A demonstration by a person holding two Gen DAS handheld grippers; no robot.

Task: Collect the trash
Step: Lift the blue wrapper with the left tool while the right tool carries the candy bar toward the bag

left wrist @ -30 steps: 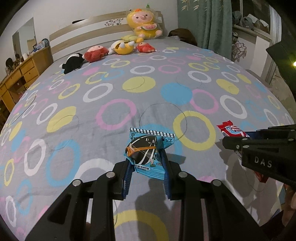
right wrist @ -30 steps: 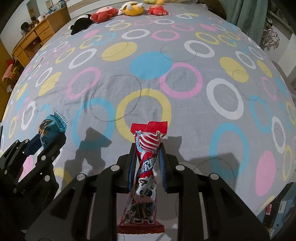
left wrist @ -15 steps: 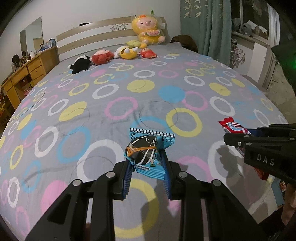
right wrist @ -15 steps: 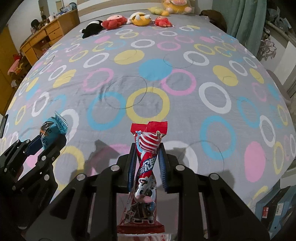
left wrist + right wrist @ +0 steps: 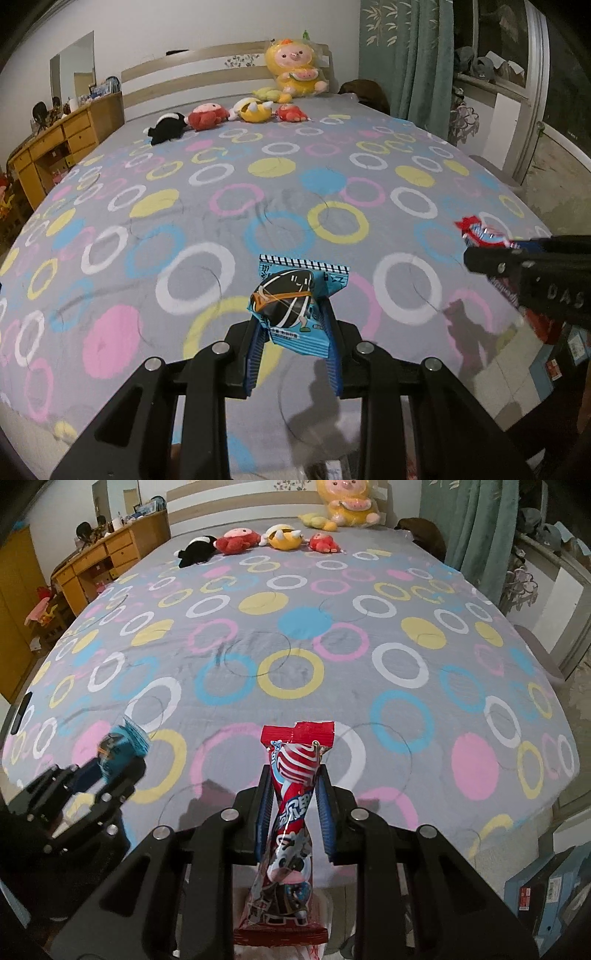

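Left gripper (image 5: 292, 332): jaws closed on a blue snack packet (image 5: 295, 302), black cartoon seed figure printed on its face, striped top seal uppermost; packet held clear above the bed's near edge. Same unit appears blurred at the left of the right wrist view (image 5: 110, 764).

Right gripper (image 5: 294, 805): jaws closed on a long red wrapper (image 5: 291, 812), pinched around its upper half, flat red seal standing up past the fingertips, lower end hanging down between the arms. Seen side-on at the right edge of the left wrist view (image 5: 480, 254), red-and-blue wrapper tip (image 5: 480, 230) projecting from it.

Bed (image 5: 258, 206): grey cover printed with pink, blue, yellow and white rings and discs; gripper shadows fall on its near part.

Small plush toys (image 5: 229, 118): a row of four, black-and-white, red, yellow, red, near the headboard.

Large yellow plush (image 5: 295, 72): upright against the slatted headboard (image 5: 192, 77).

Wooden dresser (image 5: 62, 140): left of bed.

Green curtain (image 5: 406, 55): right of bed.

Boxes (image 5: 546, 890): on the floor at lower right.
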